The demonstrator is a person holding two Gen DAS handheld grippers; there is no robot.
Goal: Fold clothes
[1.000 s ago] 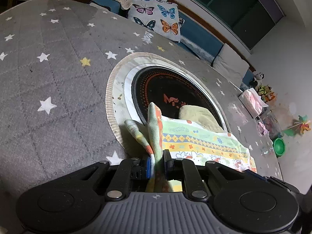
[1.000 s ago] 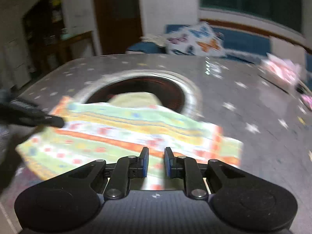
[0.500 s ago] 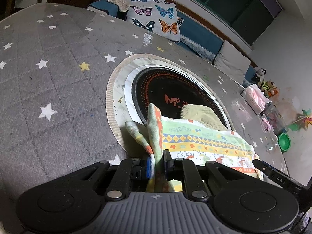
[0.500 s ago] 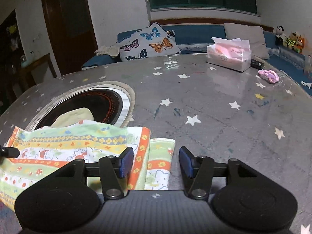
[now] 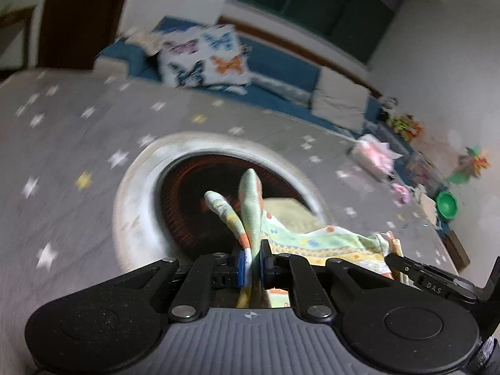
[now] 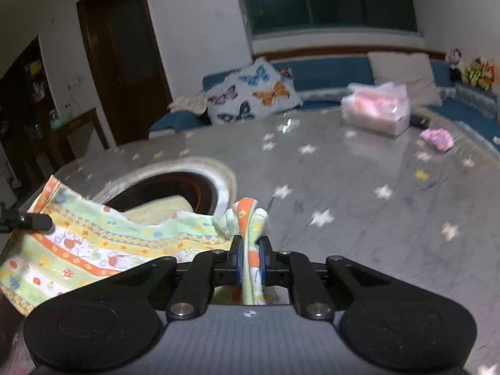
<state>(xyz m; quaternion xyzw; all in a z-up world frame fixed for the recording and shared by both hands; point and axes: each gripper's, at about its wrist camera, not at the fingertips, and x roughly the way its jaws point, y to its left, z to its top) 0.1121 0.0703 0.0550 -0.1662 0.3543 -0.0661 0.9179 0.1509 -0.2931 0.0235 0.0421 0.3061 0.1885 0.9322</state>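
Motion blur smears both views — the stars on the table (image 5: 78, 143) are streaks, and the toys at two o'clock cannot be told apart. The cloth (image 6: 103, 243) runs off the left edge at nine o'clock, and its pinched part is hidden under the gripper bodies. The yellow thing (image 6: 159, 207) in the round recess (image 5: 140, 193) is half covered.
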